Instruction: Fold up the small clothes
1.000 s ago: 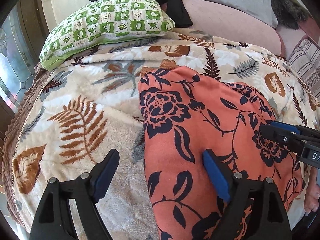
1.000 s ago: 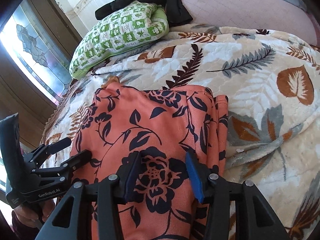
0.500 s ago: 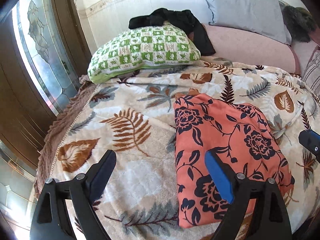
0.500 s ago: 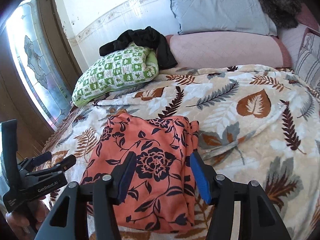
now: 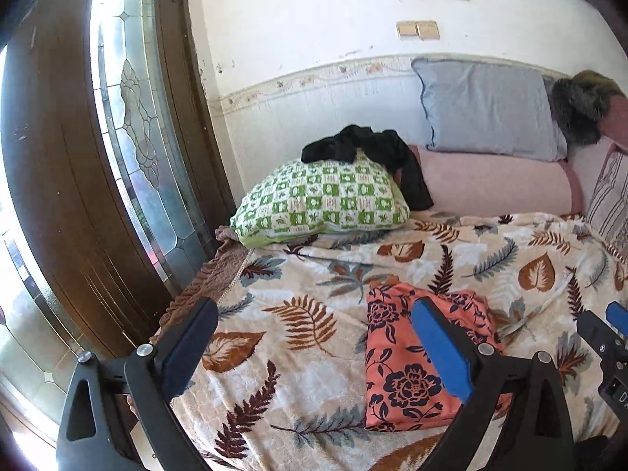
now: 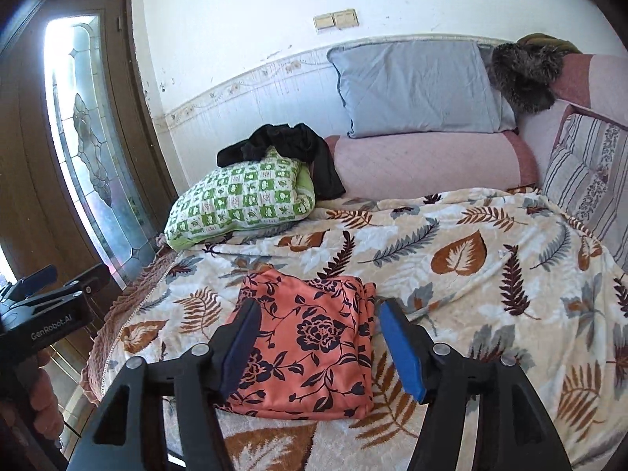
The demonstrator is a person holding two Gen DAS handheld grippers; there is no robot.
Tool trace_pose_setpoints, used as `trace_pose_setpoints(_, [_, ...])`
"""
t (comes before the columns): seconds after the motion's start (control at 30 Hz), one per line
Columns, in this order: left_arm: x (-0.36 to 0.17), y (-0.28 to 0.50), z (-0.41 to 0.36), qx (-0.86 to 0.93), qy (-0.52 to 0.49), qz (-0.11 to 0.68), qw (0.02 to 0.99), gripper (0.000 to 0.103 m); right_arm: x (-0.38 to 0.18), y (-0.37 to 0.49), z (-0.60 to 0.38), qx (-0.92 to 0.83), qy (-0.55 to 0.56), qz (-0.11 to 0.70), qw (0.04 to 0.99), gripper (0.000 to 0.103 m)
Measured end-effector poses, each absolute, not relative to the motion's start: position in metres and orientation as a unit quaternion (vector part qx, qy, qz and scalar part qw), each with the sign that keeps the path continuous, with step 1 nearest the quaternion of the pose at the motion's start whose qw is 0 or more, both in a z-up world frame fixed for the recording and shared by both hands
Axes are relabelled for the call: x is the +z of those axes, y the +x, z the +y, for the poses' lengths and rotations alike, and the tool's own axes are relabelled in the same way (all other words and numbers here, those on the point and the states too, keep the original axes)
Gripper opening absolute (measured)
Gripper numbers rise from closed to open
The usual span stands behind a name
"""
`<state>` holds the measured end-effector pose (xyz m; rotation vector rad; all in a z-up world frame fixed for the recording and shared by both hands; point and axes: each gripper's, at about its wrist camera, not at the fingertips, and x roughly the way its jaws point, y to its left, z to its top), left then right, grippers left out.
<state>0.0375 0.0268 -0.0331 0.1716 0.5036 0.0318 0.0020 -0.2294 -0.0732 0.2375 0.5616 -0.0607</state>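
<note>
Nearest to us, our left tool [image 5: 314, 347] and right tool [image 6: 316, 343] both hang above the bed [image 6: 490, 274] with nothing between their pads, the left one wide and the right one middling, and the jaws of both are opening. Just beyond them the orange flowered garment [image 6: 314, 345] lies flat on the bed's leaf blanket as a neat folded rectangle, so we judge this fold done, and the step is best finished by lifting straight clear without snagging a folded edge. Beyond the garment sits the green checked pillow [image 6: 243, 200] with black clothing [image 6: 290, 145] draped over it, perhaps our next piece.
</note>
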Motion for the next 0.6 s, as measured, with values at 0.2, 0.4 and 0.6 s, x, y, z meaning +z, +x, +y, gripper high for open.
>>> trace_pose_setpoints(0.2, [0.007, 0.006, 0.037, 0.000, 0.057, 0.217, 0.975, 0.099, -0.030, -0.030, -0.214, -0.024, 0.105, 0.244, 0.964, 0.072])
trace_pose_setpoints(0.4, [0.030, -0.015, 0.044, -0.019, 0.040, 0.203, 0.978, 0.099, 0.000, -0.055, -0.199, -0.003, 0.105, 0.216, 0.971, 0.072])
trace_pose_setpoints(0.6, [0.051, -0.036, 0.054, -0.023, 0.027, 0.174, 0.984, 0.099, 0.020, -0.067, -0.187, 0.000, 0.100, 0.197, 0.975, 0.074])
